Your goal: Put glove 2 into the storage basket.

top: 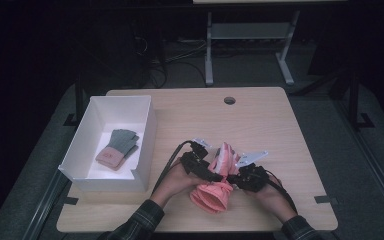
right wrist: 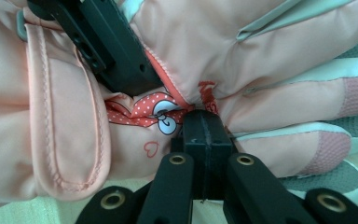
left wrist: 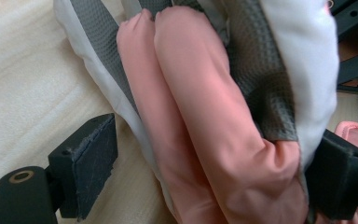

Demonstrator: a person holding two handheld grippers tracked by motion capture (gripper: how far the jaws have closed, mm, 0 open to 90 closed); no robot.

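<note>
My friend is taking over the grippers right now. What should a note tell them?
Left gripper: jaws open, with the pink glove's fingers between them; only the right-hand pad seems to touch, so no grip.
Right gripper: shut, apparently pinching the glove's fabric by the dotted bow.
Things: the pink glove lies on the table, near the front edge, between both hands. A grey glove with a pink cuff is already in the white box at the left.
Done: one glove boxed.
Left, probably: get a firm hold on the pink glove and put it in the box too.
</note>
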